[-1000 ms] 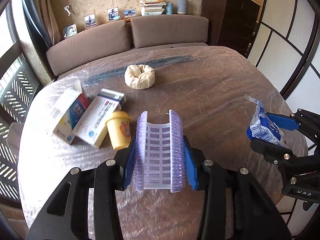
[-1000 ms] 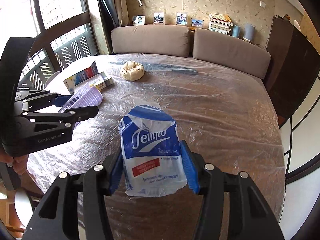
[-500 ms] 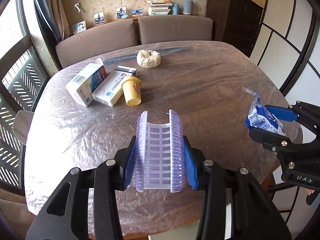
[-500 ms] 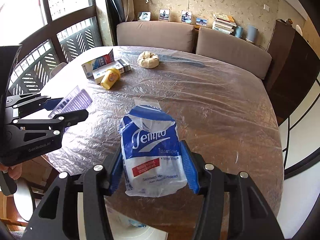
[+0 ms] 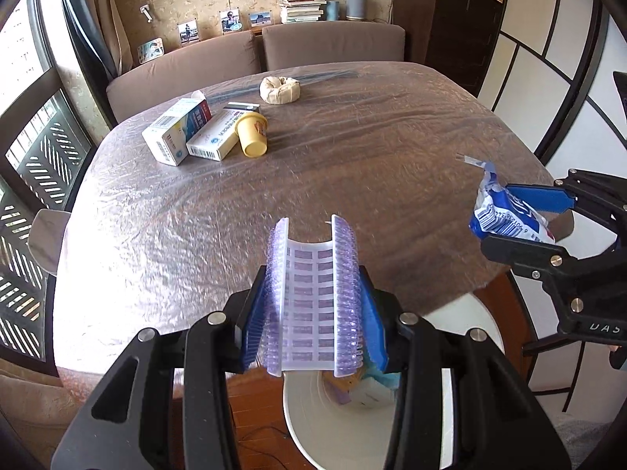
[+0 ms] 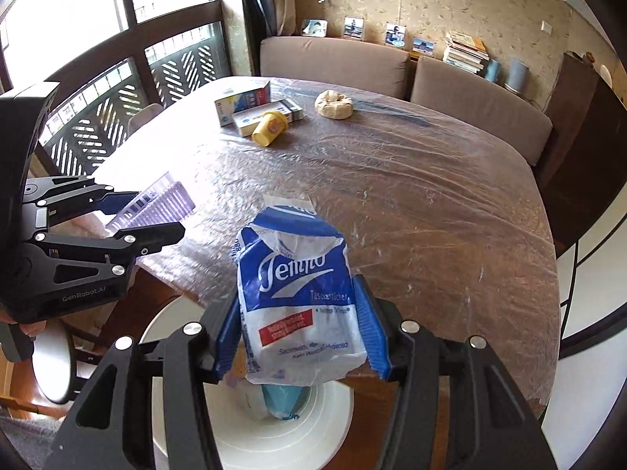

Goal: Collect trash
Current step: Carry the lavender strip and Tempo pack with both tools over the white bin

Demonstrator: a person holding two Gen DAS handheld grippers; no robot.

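Note:
My left gripper [image 5: 313, 309] is shut on a purple plastic blister tray [image 5: 313, 297] and holds it over the near table edge, above a white trash bin [image 5: 333, 427] on the floor. My right gripper [image 6: 301, 337] is shut on a blue and white Tempo tissue wrapper [image 6: 298, 293], also above the bin [image 6: 282, 431], which holds some trash. Each gripper shows in the other's view: the right gripper [image 5: 525, 219] with the wrapper [image 5: 505, 215], the left gripper [image 6: 156, 215] with the tray [image 6: 156, 203].
On the plastic-covered round table [image 5: 352, 137] lie two cartons [image 5: 176, 133] [image 5: 219, 137], a tipped yellow cup [image 5: 252, 135] and a beige crumpled wad [image 5: 280, 90]. A sofa [image 5: 235, 58] stands behind, a window railing at left, a dark cabinet [image 5: 443, 23] at back right.
Both grippers have pulled back from over the table to its near edge with their items still held. The white bin has come into view below them.

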